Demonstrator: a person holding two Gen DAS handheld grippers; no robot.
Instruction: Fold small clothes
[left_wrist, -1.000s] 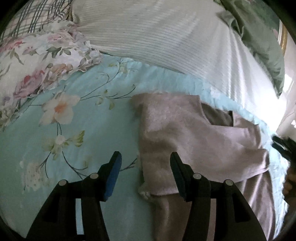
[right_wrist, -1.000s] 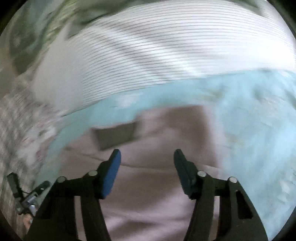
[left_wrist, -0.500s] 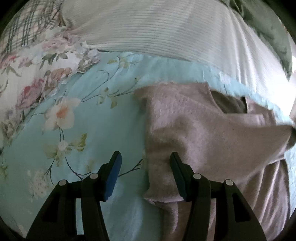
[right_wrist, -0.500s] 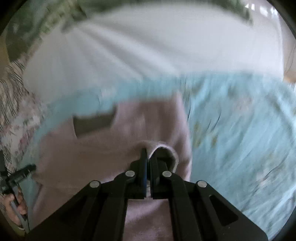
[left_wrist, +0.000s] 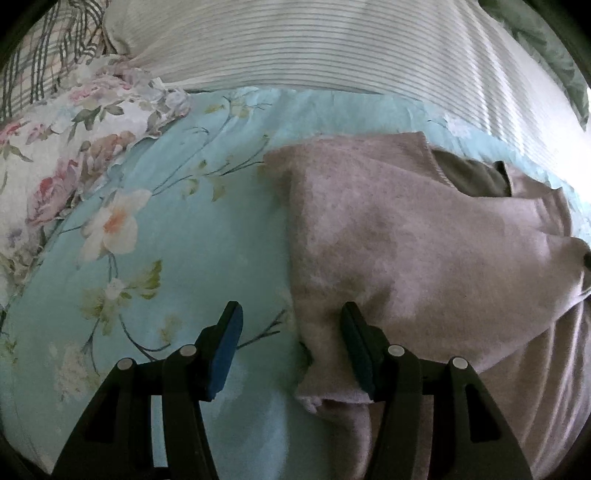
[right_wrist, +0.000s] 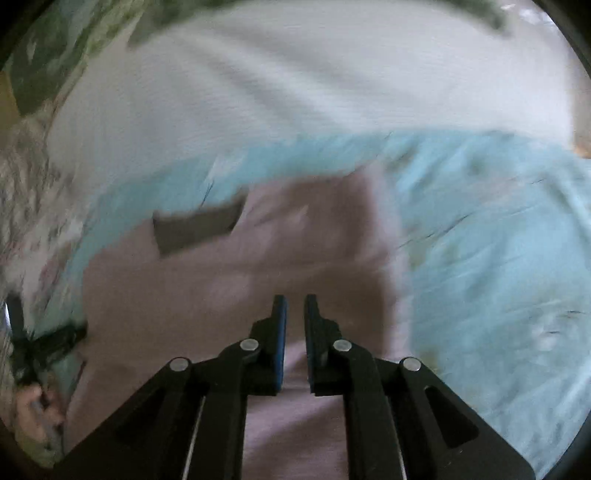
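Observation:
A small pale pink sweater (left_wrist: 406, 251) lies on the light blue floral bedsheet (left_wrist: 184, 258), with one sleeve folded across its body. My left gripper (left_wrist: 291, 325) is open at the sweater's left edge, its right finger resting on the cloth, its left finger over the sheet. In the blurred right wrist view the sweater (right_wrist: 295, 258) fills the middle. My right gripper (right_wrist: 295, 314) hovers over it with its jaws a narrow gap apart and nothing visibly between them.
A white ribbed blanket (left_wrist: 332, 44) lies along the far side. A floral pillow (left_wrist: 55, 147) and plaid cloth (left_wrist: 44, 55) sit far left. Green fabric (left_wrist: 546, 48) is at the far right. The other gripper and hand (right_wrist: 37, 369) show at the right wrist view's left edge.
My right gripper closed on a fold of the sweater, and now its jaws have parted slightly with the fold gone from between them. My left gripper moved slightly closer to the sweater edge, still open.

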